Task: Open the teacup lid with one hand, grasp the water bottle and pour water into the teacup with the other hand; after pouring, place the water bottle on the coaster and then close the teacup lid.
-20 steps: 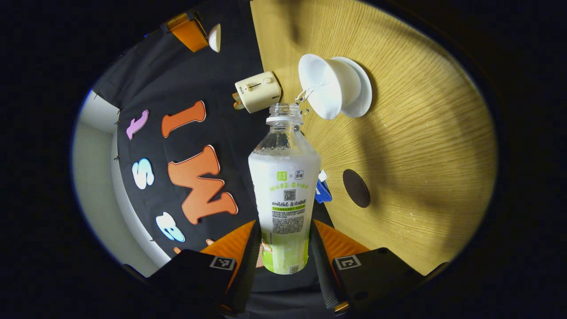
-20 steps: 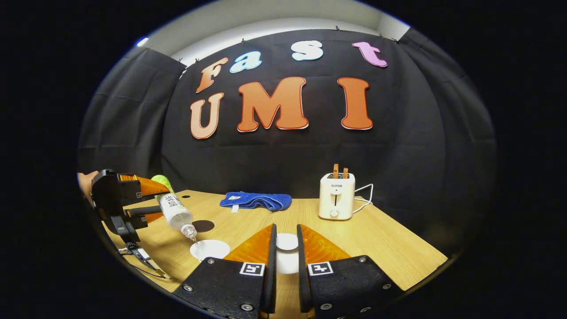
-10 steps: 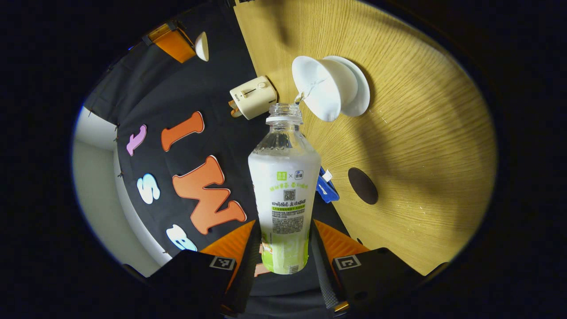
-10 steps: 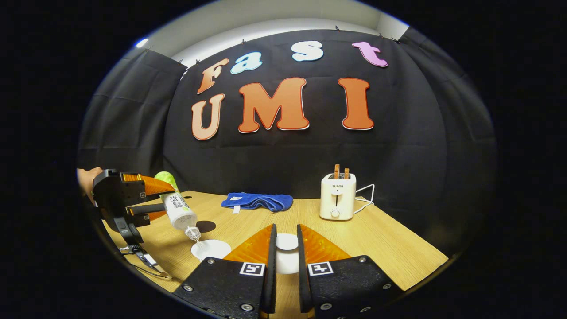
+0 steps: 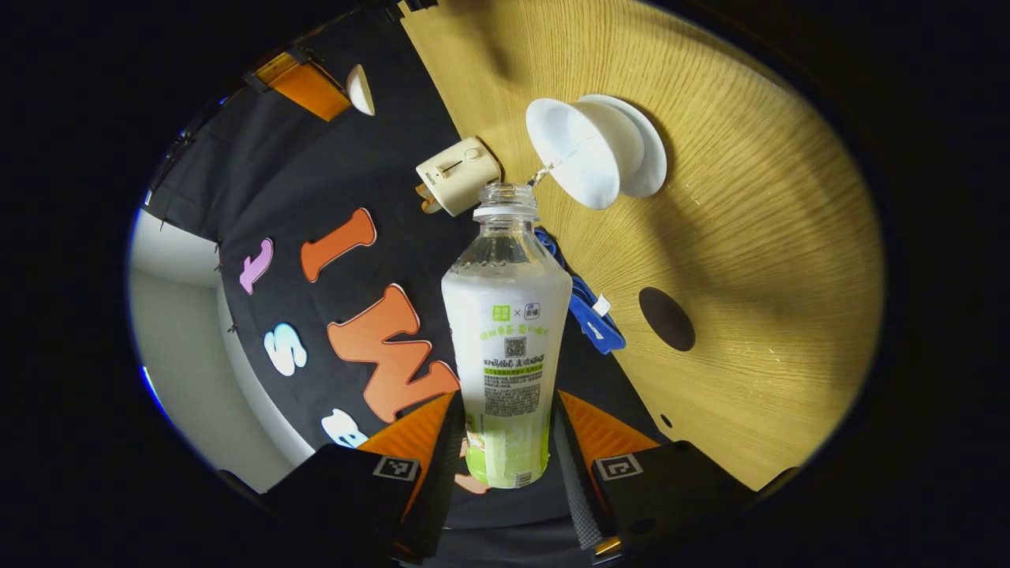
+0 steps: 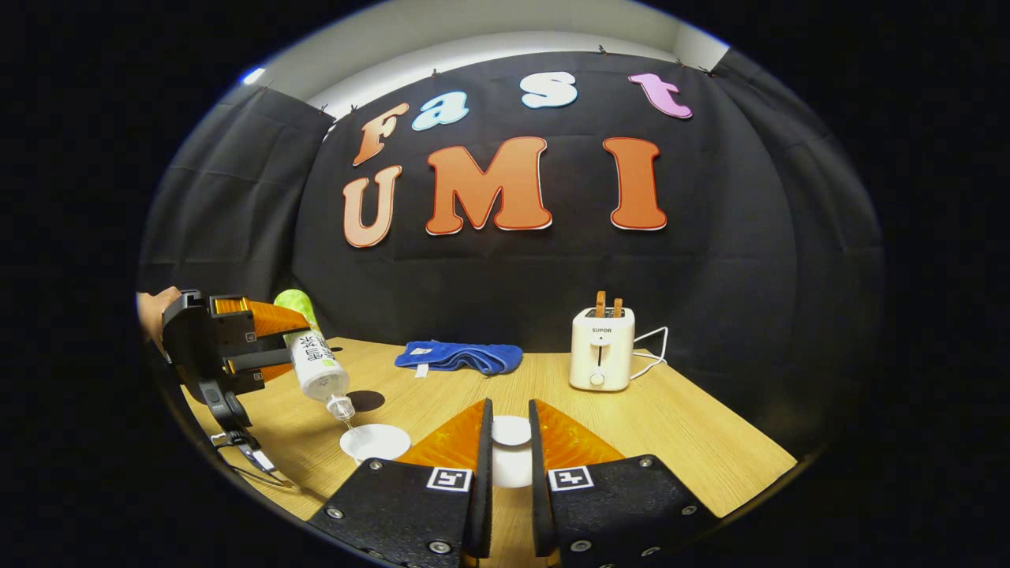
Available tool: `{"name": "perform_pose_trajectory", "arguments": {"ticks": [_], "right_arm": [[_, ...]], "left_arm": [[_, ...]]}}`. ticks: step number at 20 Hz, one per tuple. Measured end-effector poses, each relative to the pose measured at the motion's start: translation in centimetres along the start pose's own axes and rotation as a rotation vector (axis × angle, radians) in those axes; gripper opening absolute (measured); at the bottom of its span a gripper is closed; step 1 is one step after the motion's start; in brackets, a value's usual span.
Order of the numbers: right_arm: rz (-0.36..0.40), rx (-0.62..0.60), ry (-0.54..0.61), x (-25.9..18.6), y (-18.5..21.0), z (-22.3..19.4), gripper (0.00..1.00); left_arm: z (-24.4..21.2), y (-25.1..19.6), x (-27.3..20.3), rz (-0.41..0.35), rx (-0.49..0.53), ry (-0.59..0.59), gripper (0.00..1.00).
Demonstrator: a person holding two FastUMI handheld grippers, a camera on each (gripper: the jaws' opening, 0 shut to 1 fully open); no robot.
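Wooden tabletop (image 6: 678, 442), pale grain, under black cloth booth walls; teacup taken as the landmark throughout.

Nearest, in the right gripper view: right gripper (image 6: 506, 446), fingers drawn in close on the white teacup lid (image 6: 511, 431), which sits pinched between them, held clear to the right of the teacup (image 6: 374, 442). Both fingers look to press its sides.

In the left gripper view: left gripper (image 5: 505, 442) clamped on the lower body of the water bottle (image 5: 506, 331), both fingers against it. Bottle uncapped, tipped mouth-down toward the teacup; a thin stream runs from the mouth into the cup. Label hides the water level in the bottle; the clear neck shows little. Teacup white, open, standing on a white saucer (image 5: 649, 154); how full it is I cannot tell.

Beyond the teacup: dark round coaster (image 6: 364, 400) just behind it, bare, the bottle's next stop. Blue cloth (image 6: 458, 356) farther back. White toaster (image 6: 600, 349) with toast in its slots, well to the cup's right, cord trailing.

Risks, as I judge them:
- Stream enters near the cup's rim; a small drift of the bottle mouth would put water on the saucer or table.
- Fill level unseen, so pouring on too long could overflow.
- Bottle is gripped low; a sharp tilt back upright could swing it in the fingers or slop water.
- The lid is pinched by its edges only; a slackened squeeze drops it.
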State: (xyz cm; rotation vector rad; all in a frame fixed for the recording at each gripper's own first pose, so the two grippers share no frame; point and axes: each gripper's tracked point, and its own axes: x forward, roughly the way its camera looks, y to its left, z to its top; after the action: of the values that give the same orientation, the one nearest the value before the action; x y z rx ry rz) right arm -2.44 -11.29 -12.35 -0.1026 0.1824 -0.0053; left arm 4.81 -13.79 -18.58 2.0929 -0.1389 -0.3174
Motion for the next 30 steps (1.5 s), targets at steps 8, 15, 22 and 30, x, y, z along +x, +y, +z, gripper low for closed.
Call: {"name": "perform_pose_trajectory", "arguments": {"ticks": [8,15,22,30], "right_arm": [[0.007,-0.015,0.006,-0.1,-0.1,-0.2,0.21],[0.022,-0.017,-0.005,0.3,1.0,0.2,0.21],[0.019,-0.004,-0.004,0.5,1.1,0.1,0.21],[0.022,-0.002,0.009,0.7,1.3,-0.4,0.21]], "left_arm": [[-0.8,1.1,0.3,0.019,0.043,-0.007,0.66],[-0.4,1.6,0.3,0.036,0.053,-0.024,0.66],[0.6,1.2,-0.2,0.049,0.046,-0.060,0.66],[2.9,-0.6,0.6,0.025,0.001,-0.097,0.64]]}}
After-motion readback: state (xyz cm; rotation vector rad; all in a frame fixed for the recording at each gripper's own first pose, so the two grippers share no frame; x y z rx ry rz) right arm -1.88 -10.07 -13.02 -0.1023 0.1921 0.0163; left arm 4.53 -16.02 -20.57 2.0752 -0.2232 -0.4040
